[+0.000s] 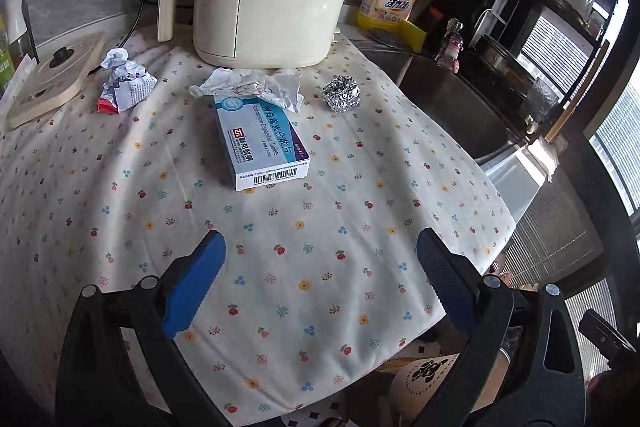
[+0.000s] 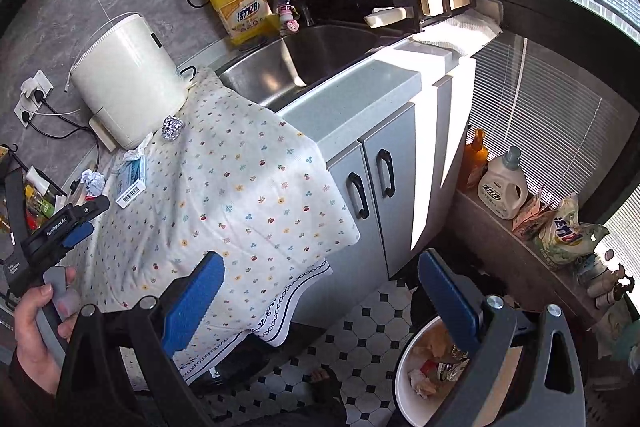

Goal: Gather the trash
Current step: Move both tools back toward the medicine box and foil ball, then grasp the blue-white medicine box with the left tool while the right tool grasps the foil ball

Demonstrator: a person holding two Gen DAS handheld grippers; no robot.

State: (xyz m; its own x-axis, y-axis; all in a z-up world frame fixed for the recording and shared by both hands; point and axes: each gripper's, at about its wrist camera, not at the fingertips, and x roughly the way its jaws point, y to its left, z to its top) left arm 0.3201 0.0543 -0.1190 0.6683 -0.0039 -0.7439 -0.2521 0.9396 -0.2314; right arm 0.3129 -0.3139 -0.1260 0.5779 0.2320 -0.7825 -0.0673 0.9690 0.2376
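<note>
Floral cloth (image 1: 320, 247), medicine box (image 1: 262, 143), perhaps unopened

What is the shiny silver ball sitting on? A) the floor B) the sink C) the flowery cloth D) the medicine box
C: the foil ball rests on the flowery cloth, right of the medicine box, not touching it.

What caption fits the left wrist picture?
Open left gripper faces a white medicine box, crumpled foil ball and crumpled papers on a flowery cloth.
</note>
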